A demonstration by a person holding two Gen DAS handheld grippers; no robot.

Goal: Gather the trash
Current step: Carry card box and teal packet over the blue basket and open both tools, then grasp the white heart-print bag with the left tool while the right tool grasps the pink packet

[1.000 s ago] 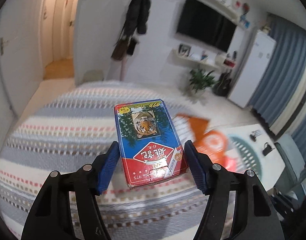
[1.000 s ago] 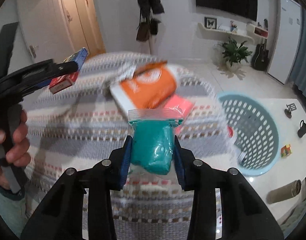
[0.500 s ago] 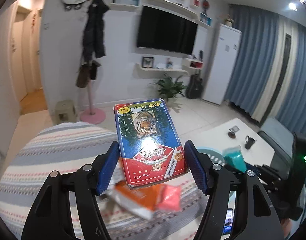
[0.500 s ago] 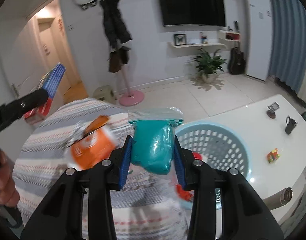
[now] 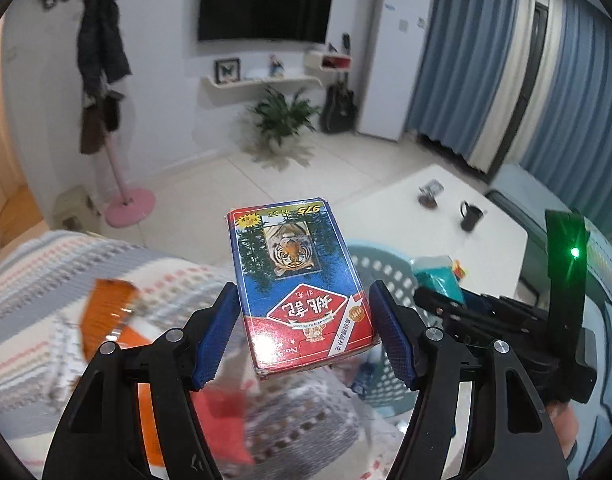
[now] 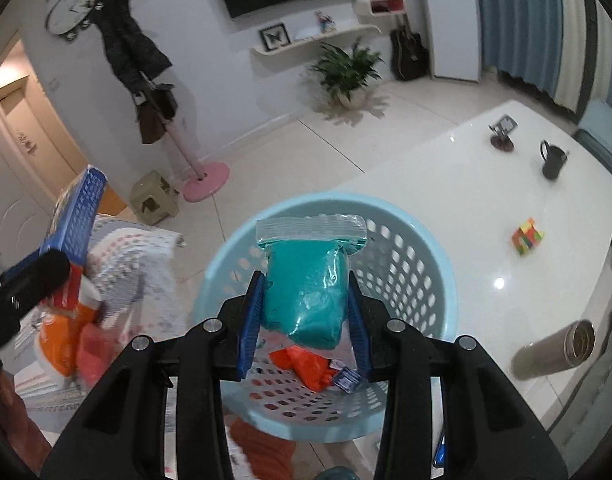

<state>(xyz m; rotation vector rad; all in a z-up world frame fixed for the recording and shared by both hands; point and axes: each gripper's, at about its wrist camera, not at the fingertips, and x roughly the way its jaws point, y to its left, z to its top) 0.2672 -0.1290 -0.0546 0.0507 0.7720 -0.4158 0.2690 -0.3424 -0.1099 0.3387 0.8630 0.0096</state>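
Observation:
My left gripper (image 5: 304, 336) is shut on a blue and red playing-card box (image 5: 300, 288) with a tiger picture, held in the air above the striped blanket. My right gripper (image 6: 306, 320) is shut on a teal plastic pouch (image 6: 306, 292) and holds it over the light blue perforated basket (image 6: 417, 264). The basket holds an orange-red wrapper (image 6: 306, 364) and a small blue packet (image 6: 347, 378). The basket (image 5: 369, 256) and the right gripper with the teal pouch (image 5: 437, 276) also show in the left wrist view. The card box shows at the left of the right wrist view (image 6: 76, 216).
An orange and white packet (image 6: 62, 328) and a pink wrapper (image 6: 92, 344) lie on the striped blanket (image 5: 46, 280). The white table (image 6: 445, 192) carries a black mug (image 6: 553, 158), a colourful cube (image 6: 527, 236) and a steel flask (image 6: 557, 350).
Both grippers have swung right, from above the blanket toward the basket. The teal pouch now hangs over the basket. Both grips are unchanged.

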